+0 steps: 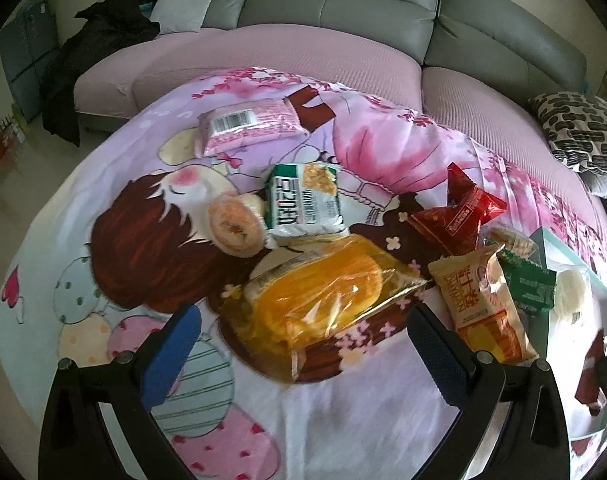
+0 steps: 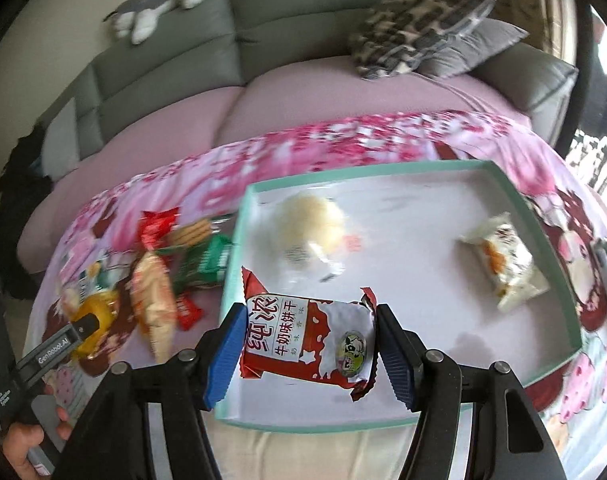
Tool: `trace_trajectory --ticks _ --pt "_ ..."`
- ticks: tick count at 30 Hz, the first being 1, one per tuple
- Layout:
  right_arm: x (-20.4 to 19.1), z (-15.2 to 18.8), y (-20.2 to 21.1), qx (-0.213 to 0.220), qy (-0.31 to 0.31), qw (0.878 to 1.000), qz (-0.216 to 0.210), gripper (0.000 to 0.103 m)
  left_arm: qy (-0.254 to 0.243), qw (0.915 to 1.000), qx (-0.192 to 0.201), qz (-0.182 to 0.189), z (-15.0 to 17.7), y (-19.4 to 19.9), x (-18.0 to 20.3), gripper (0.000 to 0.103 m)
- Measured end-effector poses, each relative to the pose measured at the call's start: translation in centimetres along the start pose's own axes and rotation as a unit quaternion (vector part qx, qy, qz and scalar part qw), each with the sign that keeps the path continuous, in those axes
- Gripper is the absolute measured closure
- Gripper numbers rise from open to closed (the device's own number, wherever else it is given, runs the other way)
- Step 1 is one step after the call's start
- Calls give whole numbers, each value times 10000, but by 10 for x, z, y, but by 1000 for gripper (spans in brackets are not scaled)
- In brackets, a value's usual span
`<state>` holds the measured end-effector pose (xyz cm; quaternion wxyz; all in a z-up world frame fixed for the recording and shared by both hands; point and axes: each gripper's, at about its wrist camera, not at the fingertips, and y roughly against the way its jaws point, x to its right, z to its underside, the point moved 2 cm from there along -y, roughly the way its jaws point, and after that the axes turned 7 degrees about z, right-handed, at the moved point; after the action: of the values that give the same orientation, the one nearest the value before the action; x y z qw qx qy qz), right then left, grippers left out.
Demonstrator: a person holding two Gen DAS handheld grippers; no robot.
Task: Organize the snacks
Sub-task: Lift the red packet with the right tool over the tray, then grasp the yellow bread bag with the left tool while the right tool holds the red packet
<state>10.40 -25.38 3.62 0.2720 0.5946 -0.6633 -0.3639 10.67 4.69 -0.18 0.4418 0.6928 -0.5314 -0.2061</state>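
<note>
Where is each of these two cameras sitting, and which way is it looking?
Left wrist: on the left gripper, looking down at loose snacks on the cartoon-print blanket; its black fingers show.
Right wrist: on the right gripper, clamping a red-and-white biscuit packet over the mint-rimmed white cardboard tray; a hand shows.
Shared: the yellow clear-wrapped bread, the tray, the grey sofa.

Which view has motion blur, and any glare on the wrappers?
Right wrist view: smeared, worst on the loose snack pile and sofa; the red-and-white biscuit packet between the fingers stays readable. Left wrist view: mostly sharp, soft at the right edge; glare on the yellow bread bag.
</note>
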Motion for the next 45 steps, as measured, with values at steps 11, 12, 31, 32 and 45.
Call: trace_trajectory --ticks 11,12,31,32,45 --pt "9 1 -5 -67 -101 9999 -46 36 -104 9999 18 -99 -7 -28 17 1" --pt "11 1 -5 -73 -117 9999 -38 36 -109 9999 26 -120 -8 -30 18 1" --pt "19 2 -15 -209 -299 9993 -70 36 56 9994 131 311 -9 -23 18 62" --pt "19 2 -15 -209 -300 9993 -74 36 76 9993 125 341 -9 -23 18 62" --pt "22 1 -17 -220 -359 9991 -93 36 120 9977 249 616 -10 -10 21 65"
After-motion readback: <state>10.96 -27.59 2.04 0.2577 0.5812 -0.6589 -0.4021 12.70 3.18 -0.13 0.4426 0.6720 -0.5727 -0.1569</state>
